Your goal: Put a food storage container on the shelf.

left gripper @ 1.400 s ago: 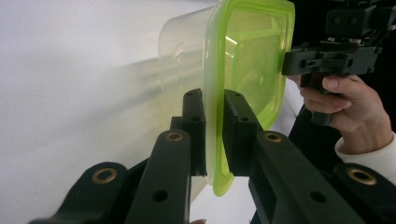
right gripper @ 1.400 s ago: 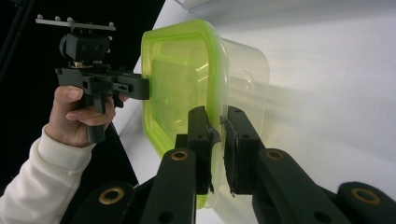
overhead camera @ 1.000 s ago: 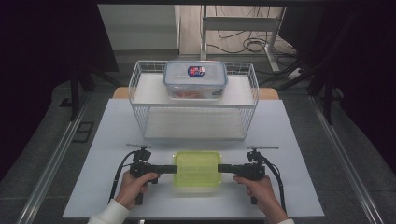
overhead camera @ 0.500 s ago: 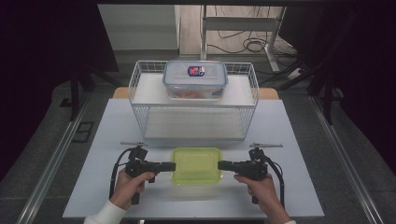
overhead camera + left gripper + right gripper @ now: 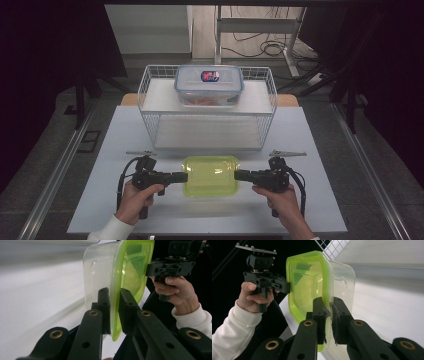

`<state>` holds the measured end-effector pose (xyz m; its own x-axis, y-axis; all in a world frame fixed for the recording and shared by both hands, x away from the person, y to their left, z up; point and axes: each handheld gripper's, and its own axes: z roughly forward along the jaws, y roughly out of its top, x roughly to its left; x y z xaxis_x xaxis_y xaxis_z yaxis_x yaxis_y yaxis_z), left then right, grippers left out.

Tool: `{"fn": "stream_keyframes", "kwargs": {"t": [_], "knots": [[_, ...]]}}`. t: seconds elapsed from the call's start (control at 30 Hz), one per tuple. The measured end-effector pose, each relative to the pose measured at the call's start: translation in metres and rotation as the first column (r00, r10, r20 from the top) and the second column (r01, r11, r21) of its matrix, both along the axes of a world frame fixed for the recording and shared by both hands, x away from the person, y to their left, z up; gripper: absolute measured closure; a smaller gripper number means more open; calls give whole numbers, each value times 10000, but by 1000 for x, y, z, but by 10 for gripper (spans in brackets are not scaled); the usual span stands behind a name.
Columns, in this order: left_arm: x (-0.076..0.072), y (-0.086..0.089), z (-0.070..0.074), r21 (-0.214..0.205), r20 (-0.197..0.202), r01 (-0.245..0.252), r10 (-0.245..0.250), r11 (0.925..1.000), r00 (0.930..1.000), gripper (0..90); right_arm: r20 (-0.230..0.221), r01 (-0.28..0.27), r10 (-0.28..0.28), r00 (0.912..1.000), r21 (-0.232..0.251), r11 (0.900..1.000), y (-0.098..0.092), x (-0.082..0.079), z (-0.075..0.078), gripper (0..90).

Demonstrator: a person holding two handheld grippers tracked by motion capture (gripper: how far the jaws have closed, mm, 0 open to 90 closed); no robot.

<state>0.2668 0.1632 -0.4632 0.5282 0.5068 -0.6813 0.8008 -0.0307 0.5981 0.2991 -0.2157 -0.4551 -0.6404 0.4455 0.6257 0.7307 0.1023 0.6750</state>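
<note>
Gripping green-lidded container [image 5: 210, 174] (both tools level)

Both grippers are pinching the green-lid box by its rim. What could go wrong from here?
1. The left gripper and right gripper each clamp just the thin lid rim of the green-lidded container; it may slip, or the lid may pop off the clear tub.
2. If the hands drift apart or out of level, the container could tilt or twist free.
3. The wire basket stands close behind, its top shelf already holding a blue-rimmed container; a lift could catch it.
</note>
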Motion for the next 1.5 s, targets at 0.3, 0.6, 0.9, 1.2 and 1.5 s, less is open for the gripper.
{"fn": "stream_keyframes", "kwargs": {"t": [0.3, 0.6, 0.9, 1.2, 1.5], "knots": [[-1, 1, 5, -27, 109, -57, 57, 10000, 9999, 812, 152, 0, -1, 9999, 64, 10000, 1, 0, 5, 819], [3, 3, 13, -86, 52, -156, 156, 9998, 9999, 811, -9, -54, 54, 10000, 148, 9999, 2, 5, 9, 820], [11, 11, 45, -166, 457, -170, 178, 9997, 9988, 812, 548, -163, 152, 9984, 198, 9997, 9, 14, 41, 819], [20, 15, 73, -247, 785, -310, 328, 9992, 9964, 812, 925, -153, 135, 9956, 192, 9997, 14, 24, 72, 819], [32, 15, 97, -198, 1024, -316, 335, 9993, 9942, 813, 1155, -49, 8, 9933, 350, 9994, 14, 33, 93, 820]]}}
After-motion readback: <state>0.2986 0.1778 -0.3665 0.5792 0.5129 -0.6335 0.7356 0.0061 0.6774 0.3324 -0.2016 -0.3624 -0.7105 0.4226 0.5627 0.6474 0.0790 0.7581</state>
